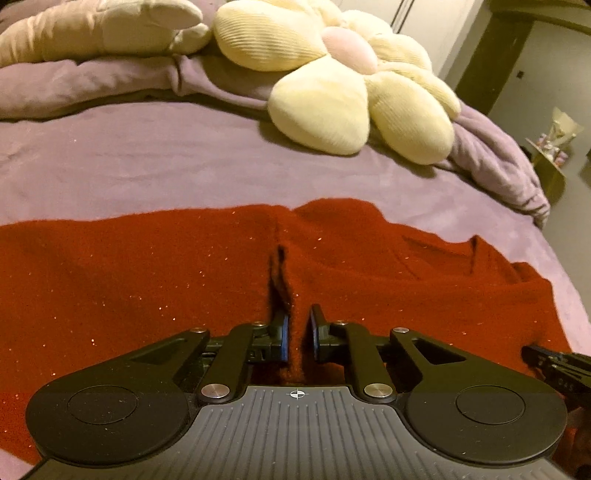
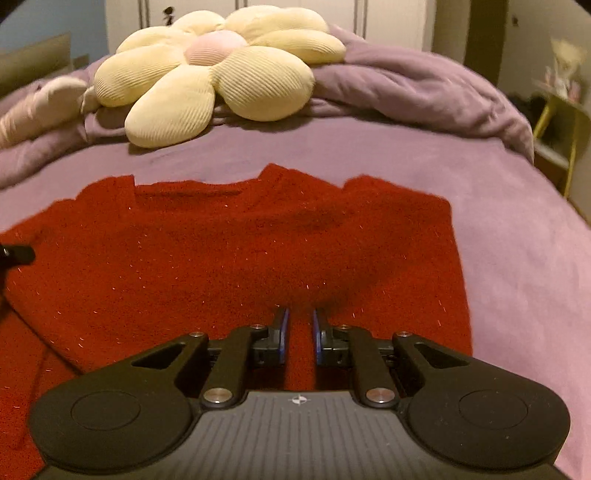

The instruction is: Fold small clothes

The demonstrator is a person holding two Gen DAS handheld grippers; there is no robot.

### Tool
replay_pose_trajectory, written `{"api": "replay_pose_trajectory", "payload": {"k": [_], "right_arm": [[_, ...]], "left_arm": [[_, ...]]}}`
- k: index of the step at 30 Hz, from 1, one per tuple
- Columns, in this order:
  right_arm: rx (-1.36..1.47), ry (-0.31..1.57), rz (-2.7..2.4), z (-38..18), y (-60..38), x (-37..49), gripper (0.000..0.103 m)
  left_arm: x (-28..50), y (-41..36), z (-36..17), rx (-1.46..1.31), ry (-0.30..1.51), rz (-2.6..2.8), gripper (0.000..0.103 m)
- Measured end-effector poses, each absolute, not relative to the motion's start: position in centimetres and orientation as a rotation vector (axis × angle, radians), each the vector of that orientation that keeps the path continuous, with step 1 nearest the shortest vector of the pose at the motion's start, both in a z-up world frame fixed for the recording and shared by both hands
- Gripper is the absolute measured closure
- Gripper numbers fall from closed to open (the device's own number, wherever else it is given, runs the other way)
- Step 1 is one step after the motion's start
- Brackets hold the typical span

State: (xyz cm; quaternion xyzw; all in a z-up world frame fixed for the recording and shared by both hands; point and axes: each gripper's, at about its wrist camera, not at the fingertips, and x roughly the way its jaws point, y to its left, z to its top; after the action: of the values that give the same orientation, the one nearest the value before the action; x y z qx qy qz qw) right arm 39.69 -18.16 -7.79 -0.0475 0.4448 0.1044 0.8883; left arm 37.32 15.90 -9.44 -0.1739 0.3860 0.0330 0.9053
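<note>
Covering most of the view, a bed [image 2: 498,221] in soft purple fleece serves as the folding place, its flat middle left bare so a garment can be spread out. At the far end a purple blanket [image 2: 406,92] is bunched out of the way, with a plump, ribbed, cream flower cushion [image 2: 207,77] resting on it and a pale plush toy [image 1: 99,33] to its left.

Nearer lies the task's thing: a red knitted garment [image 2: 221,251], fuzzy and flecked with glitter thread, spread across the near half of the bed. Its far edge is stepped and uneven, and shallow ridges suggest layers already lie over one another, though the view is too warped to say which part is which.

Smallest are the tools. The left gripper [image 1: 297,332] hangs low over the knit with its jaws narrow; a ridge of red fabric stands up between the blue pads, so it looks pinched there, likely to lift a fold. The right gripper [image 2: 298,328] also shows narrow jaws, over the garment's right part, but whether they grip cloth I cannot tell.
</note>
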Motion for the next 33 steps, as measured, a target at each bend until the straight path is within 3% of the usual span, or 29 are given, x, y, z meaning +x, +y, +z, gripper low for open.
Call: {"api": "replay_pose_trajectory", "payload": {"k": [4,8,11,33], "right_arm": [[-0.144,0.921,0.237,-7.7,-17.9,39.6,0.090],[-0.111,0.904,0.255,-5.6,-18.6,37.6,0.081],[-0.058,0.891,0.275,-5.2,-19.0,35.4,0.077],[-0.214,0.906,0.244,-7.1,-16.6,34.1,0.075]], "left_arm": [[37.1,15.6,-9.6,-0.366,0.818,0.105,0.082],[36.1,15.0,-8.5,-0.362,0.827,0.108,0.060],[35.1,14.4,-7.8,-0.362,0.815,0.093,0.051],[35.0,13.7,-9.3,-0.331,0.869,0.126,0.046]]}}
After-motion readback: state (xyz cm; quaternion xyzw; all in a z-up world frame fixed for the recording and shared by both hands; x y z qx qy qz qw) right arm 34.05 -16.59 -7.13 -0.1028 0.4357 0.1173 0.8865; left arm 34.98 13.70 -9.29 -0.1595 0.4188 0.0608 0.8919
